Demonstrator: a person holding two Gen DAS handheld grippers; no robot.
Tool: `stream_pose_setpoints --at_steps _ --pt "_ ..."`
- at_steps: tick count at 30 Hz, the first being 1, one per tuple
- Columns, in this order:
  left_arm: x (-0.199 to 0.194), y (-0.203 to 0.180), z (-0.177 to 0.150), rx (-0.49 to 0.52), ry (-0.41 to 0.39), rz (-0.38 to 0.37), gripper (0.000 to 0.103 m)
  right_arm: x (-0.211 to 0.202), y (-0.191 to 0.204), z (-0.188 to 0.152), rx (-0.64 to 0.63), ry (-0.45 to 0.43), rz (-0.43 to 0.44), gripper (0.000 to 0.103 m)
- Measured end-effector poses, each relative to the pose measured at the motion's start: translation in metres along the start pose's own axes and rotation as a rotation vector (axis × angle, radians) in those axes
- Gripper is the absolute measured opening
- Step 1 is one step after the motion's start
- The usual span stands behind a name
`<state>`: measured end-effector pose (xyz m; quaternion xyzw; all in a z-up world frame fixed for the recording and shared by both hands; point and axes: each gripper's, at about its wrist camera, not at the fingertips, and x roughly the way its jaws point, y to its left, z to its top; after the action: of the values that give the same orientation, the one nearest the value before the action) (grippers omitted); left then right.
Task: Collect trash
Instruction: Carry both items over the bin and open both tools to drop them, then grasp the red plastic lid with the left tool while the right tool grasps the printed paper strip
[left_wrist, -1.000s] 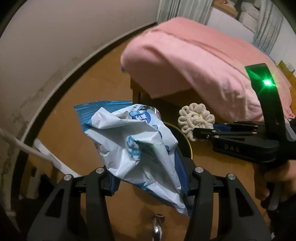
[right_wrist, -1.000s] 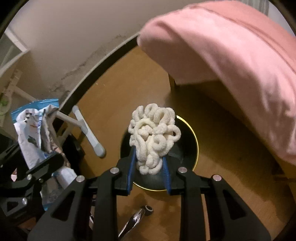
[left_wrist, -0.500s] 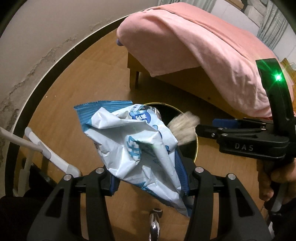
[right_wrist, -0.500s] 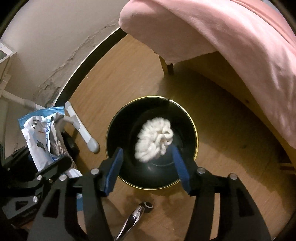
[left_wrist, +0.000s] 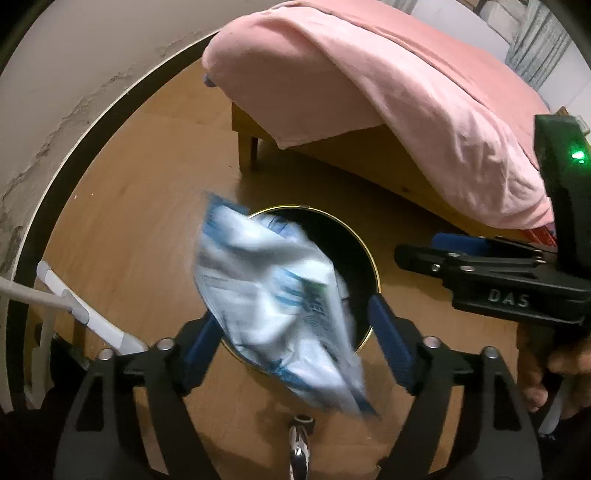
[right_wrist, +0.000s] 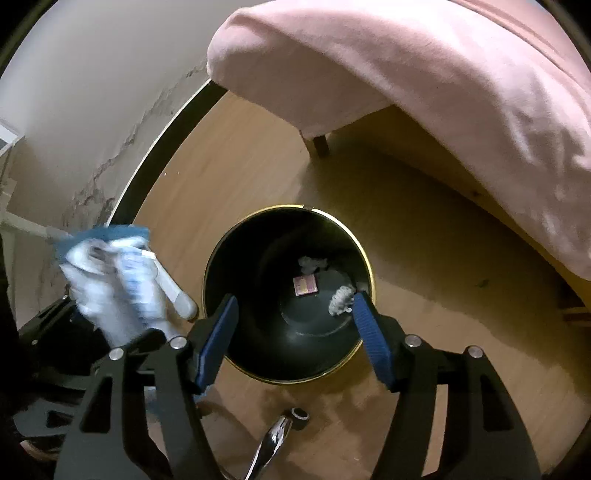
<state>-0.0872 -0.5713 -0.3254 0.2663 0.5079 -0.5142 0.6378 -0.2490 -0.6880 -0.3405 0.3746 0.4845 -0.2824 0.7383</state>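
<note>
A crumpled blue-and-white wrapper (left_wrist: 273, 295) is blurred with motion between the fingers of my left gripper (left_wrist: 291, 314). The jaws are opening wide: the right pad (left_wrist: 388, 343) stands apart from the wrapper, and the left one only borders its edge. It hangs over the near rim of the black, gold-rimmed bin (left_wrist: 373, 258). My right gripper (right_wrist: 295, 299) is above the bin (right_wrist: 365, 254), its jaws opening with nothing between them. A white fluffy clump (right_wrist: 341, 300) lies on the bin's bottom beside a pink card (right_wrist: 305, 285). The wrapper (right_wrist: 114, 280) shows at the left.
A bed under a pink blanket (left_wrist: 406, 92) stands behind the bin, with its wooden leg (left_wrist: 247, 147) on the wooden floor. A white handle (left_wrist: 99, 325) lies left of the bin. A chrome chair leg with a caster (right_wrist: 299, 415) sits just in front. The wall has a dark skirting (right_wrist: 155, 155).
The right jaws opened and the white fluffy clump fell into the bin. The left jaws spread and the wrapper slid loose. Both grippers sank toward the bin.
</note>
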Motion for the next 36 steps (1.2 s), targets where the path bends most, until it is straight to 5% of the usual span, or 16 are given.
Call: stream_pose_setpoints --at_steps 9,17,25,32,36 --pt "-0.034 0.000 0.000 0.008 -0.035 0.009 0.083 -0.034 0.014 0.004 -0.026 -0.039 -0.010 0.064" --pt "-0.177 0.028 -0.020 0.015 -0.212 0.151 0.087 -0.100 0.088 0.018 -0.197 -0.124 0.024 0.069" --pt "-0.359 0.138 -0.117 -0.196 -0.411 0.417 0.091 -0.164 0.260 0.002 -0.522 -0.201 0.175 0.070" --pt "-0.469 0.271 -0.249 -0.523 -0.451 0.696 0.091 -0.175 0.443 -0.067 -0.863 -0.129 0.353 0.069" --pt "-0.506 0.333 -0.320 -0.708 -0.441 0.771 0.091 -0.173 0.543 -0.112 -0.996 -0.049 0.466 0.069"
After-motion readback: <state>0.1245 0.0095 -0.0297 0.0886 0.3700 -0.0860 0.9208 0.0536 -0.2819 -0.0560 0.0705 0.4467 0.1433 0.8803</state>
